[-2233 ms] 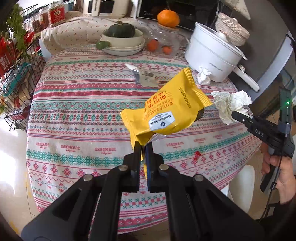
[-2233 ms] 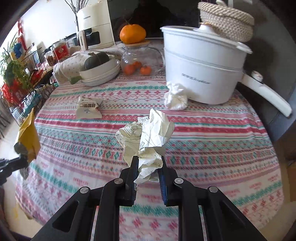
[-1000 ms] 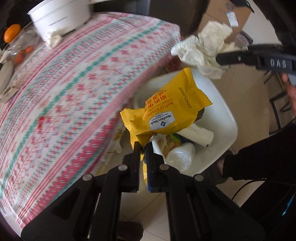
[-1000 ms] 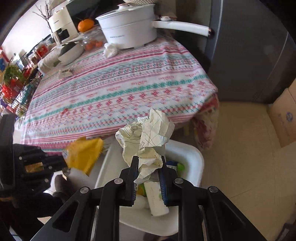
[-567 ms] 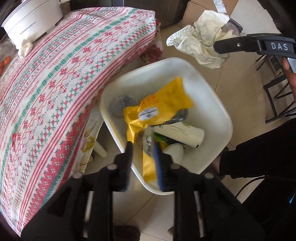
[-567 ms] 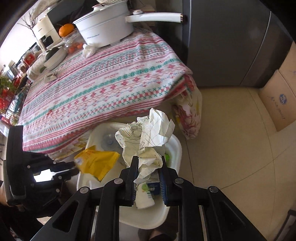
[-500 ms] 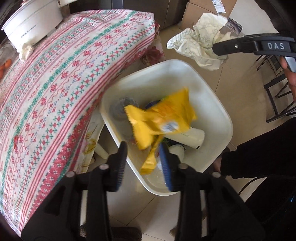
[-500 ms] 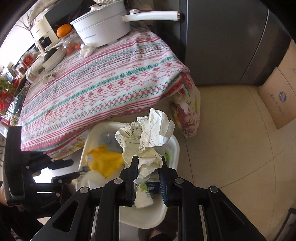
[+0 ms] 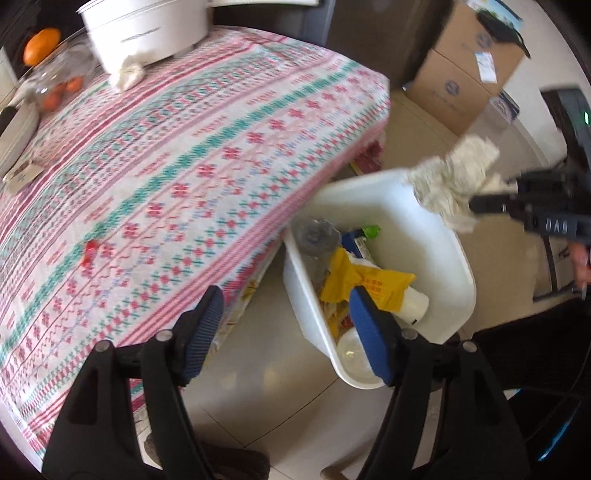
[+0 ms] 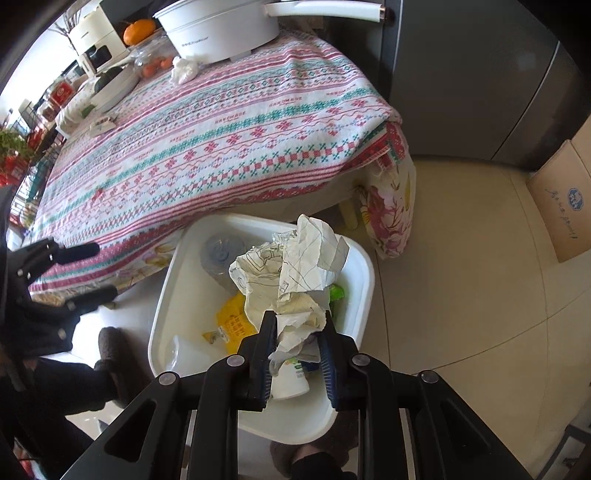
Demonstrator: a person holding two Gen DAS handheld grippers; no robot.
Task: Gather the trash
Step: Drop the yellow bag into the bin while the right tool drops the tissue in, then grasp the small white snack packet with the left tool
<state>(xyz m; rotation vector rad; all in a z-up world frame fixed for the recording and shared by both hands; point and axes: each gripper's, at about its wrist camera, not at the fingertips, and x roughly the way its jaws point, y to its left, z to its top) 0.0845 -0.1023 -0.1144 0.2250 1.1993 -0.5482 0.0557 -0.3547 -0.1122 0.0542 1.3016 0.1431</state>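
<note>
A white trash bin (image 9: 439, 236) (image 10: 364, 280) stands on the floor beside the table. The yellow snack wrapper (image 9: 373, 282) (image 10: 232, 317) lies inside it among bottles and other trash. My left gripper (image 9: 284, 317) is open and empty above the bin's near edge. My right gripper (image 10: 297, 332) holds a crumpled white paper (image 10: 291, 269) (image 9: 454, 184) over the bin; its jaws stand slightly apart around the paper's lower end.
The table with a patterned cloth (image 9: 166, 166) (image 10: 221, 140) carries a white pot (image 10: 221, 26), a crumpled tissue (image 10: 184, 68), a small wrapper (image 10: 101, 123), bowls and fruit. Cardboard boxes (image 9: 465, 70) stand on the tiled floor. A grey fridge (image 10: 480, 74) is behind.
My left gripper opened and dropped the yellow wrapper into the bin, then swung back toward the table. My right gripper has lowered the paper over the bin and its jaws have widened.
</note>
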